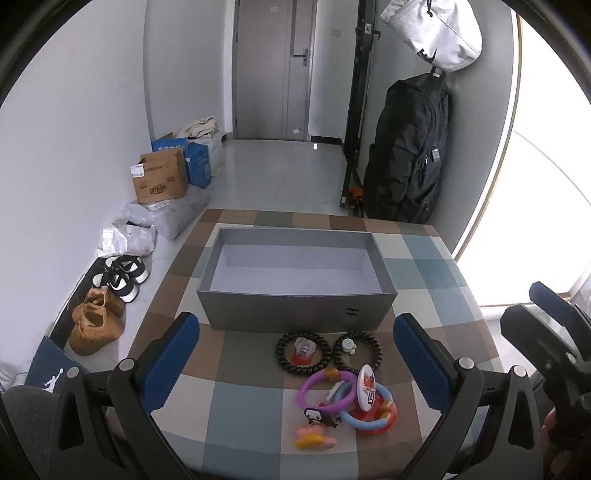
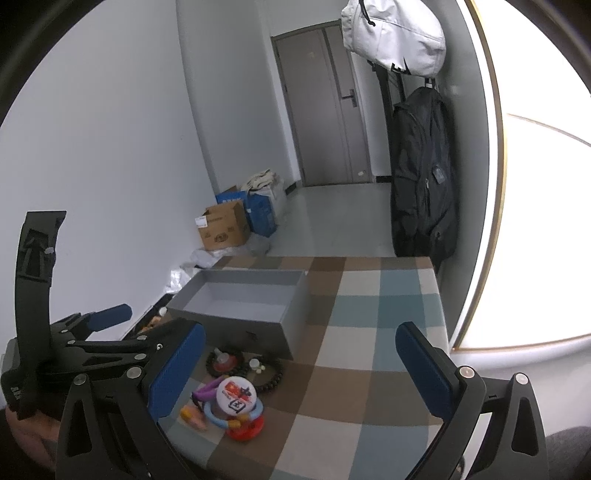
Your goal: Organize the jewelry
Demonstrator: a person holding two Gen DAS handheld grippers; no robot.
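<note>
An open grey box stands empty on the checkered table; it also shows in the right wrist view. In front of it lie two black bead bracelets, one around a small red charm, one around white beads. Nearer lies a pile of a purple ring, a blue ring, a round white badge and a pink-yellow piece. My left gripper is open above the pile. My right gripper is open, to the right of the pile.
Shoes, cardboard boxes and plastic bags lie on the floor left of the table. A black backpack and a white bag hang at the far right. A bright window lies to the right.
</note>
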